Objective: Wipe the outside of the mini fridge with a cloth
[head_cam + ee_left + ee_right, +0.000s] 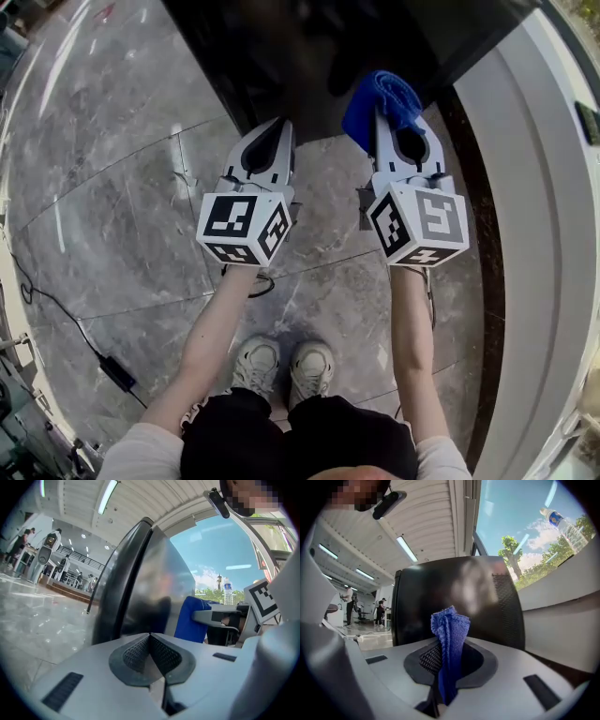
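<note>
Down by fridge (309,56) near face: right claw (394,127) clamped on blue cloth (382,98), cloth at fridge. Left claw (275,131) closed, empty. Risk: thin pinch, so rubbing could drag cloth onto floor (112,206).

Large open hall, more like commercial or research workspace than home. Polished grey marble floor (122,187) laid in big slabs. High slatted ceiling (426,513) with long strip lights (107,496). Several people (52,541) standing among stands and benches far back, railing (86,562) behind them. Tall window (511,517) showing blue sky and trees (512,559). Loose black cable (56,309) with power brick (117,372) trailing across floor. Gear at floor edge, too small to identify
</note>
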The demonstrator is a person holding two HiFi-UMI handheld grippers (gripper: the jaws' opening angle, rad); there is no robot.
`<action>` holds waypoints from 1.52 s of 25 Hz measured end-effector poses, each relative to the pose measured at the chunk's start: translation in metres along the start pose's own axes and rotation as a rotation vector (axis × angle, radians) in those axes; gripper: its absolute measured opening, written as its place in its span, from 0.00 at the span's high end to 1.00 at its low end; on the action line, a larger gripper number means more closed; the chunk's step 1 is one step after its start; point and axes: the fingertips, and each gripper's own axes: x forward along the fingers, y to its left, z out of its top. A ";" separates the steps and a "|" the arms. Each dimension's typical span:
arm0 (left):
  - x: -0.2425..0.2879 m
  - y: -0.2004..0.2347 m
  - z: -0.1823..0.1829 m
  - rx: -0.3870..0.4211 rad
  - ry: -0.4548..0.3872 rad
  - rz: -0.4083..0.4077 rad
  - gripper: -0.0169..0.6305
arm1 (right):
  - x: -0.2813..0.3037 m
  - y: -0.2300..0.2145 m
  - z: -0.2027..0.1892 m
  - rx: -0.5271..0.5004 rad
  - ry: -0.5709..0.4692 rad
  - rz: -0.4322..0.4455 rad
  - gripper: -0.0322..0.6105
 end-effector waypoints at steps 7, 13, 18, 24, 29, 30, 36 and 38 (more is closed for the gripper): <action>-0.039 0.049 0.023 0.043 -0.022 0.096 0.97 | 0.021 0.097 -0.012 0.005 0.020 0.185 0.85; -0.065 0.089 0.032 0.048 -0.032 0.173 0.97 | 0.036 0.153 -0.021 0.000 0.036 0.283 0.85; -0.073 0.100 0.035 0.053 -0.052 0.193 0.97 | 0.042 0.170 -0.027 -0.019 0.047 0.303 0.85; -0.063 0.091 0.029 0.045 -0.045 0.159 0.97 | 0.046 0.160 -0.029 -0.063 0.057 0.285 0.85; -0.053 0.073 0.028 0.048 -0.055 0.126 0.97 | 0.044 0.140 -0.028 -0.070 0.052 0.250 0.85; -0.050 0.069 0.026 0.046 -0.053 0.115 0.97 | 0.043 0.133 -0.028 -0.069 0.052 0.235 0.85; -0.022 0.027 0.005 0.073 0.006 0.003 0.97 | 0.041 0.079 -0.027 -0.071 0.051 0.149 0.85; -0.013 0.013 -0.004 0.080 0.026 -0.023 0.97 | 0.040 0.067 -0.026 -0.077 0.049 0.129 0.85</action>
